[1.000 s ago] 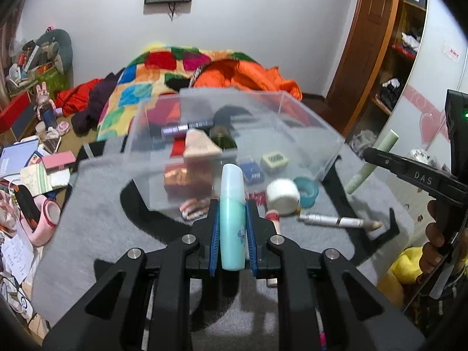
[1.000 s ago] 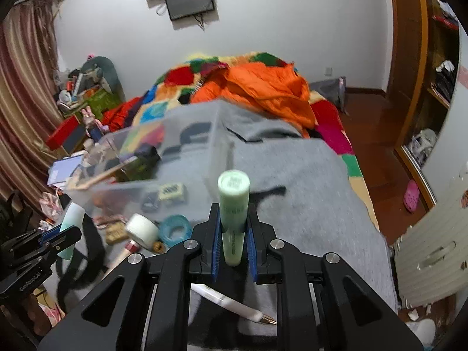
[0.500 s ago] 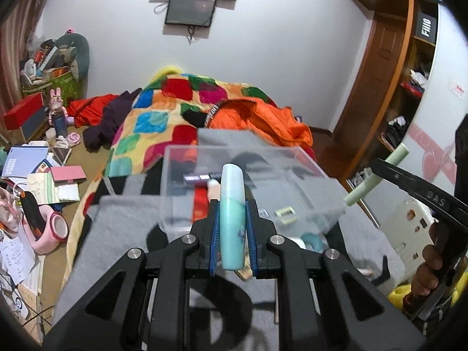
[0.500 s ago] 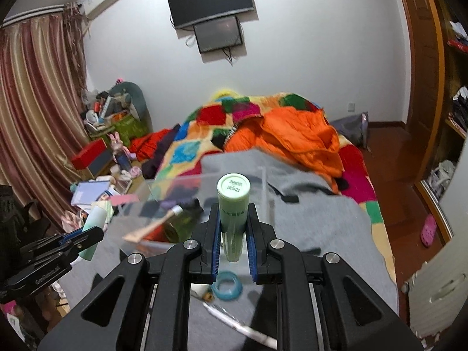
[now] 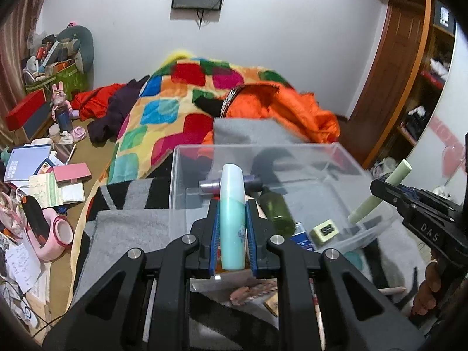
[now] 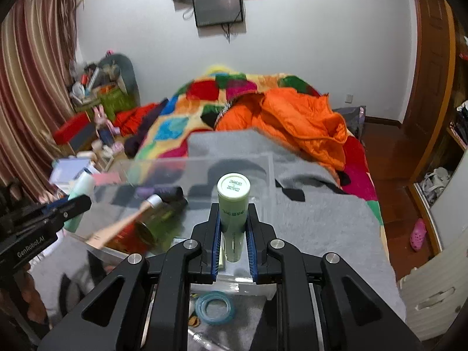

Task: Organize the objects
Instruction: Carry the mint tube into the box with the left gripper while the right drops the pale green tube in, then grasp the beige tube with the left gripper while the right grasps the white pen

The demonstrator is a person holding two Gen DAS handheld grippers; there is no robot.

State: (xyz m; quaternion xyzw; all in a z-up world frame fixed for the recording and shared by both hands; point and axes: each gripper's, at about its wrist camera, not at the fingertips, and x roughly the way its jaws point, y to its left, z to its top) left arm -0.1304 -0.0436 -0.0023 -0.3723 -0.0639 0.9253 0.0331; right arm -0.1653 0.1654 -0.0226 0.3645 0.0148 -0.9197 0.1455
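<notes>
Holding: our left gripper (image 5: pixel 232 228) clamped a teal tube (image 5: pixel 232 213), right gripper (image 6: pixel 233 234) a green tube (image 6: pixel 233 204); clear bin (image 5: pixel 336 158) at twelve o'clock; release low, we judged.

Green tube (image 6: pixel 233 204) in right gripper (image 6: pixel 233 245)

Bed (image 6: pixel 362 158) spread with patchwork quilt (image 5: pixel 163 122), orange duvet (image 6: pixel 298 122), grey blanket (image 6: pixel 316 219); on that, clear box (image 5: pixel 336 169), blue ring (image 6: pixel 215 307).
</notes>
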